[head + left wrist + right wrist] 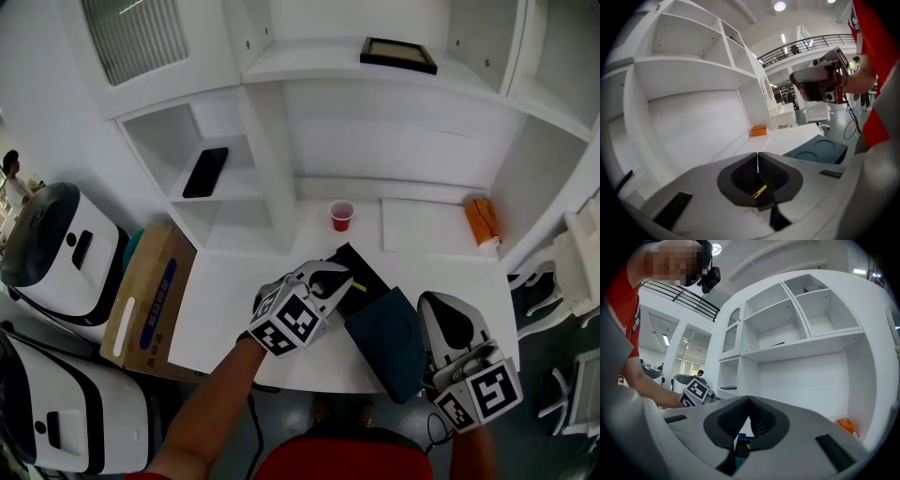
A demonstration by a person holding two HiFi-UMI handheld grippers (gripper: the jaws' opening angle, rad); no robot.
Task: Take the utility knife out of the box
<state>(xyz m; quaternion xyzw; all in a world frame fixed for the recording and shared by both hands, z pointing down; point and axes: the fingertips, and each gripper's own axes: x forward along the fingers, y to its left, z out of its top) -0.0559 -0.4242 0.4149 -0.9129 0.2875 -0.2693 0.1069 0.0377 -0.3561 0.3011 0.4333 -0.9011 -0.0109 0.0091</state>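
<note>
White surface below shelving: left tongs together above open black box mid-surface, yellow-black utility knife inside; right tongs together, empty.

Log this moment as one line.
left claw: shut, over box | right claw: shut, holding nothing, beside lid | lid: off, on desk | utility knife: in box

The table is smooth matt white, the dark blue box lid looks like matt card, the red cup glossy plastic, the brown carton plain cardboard.
</note>
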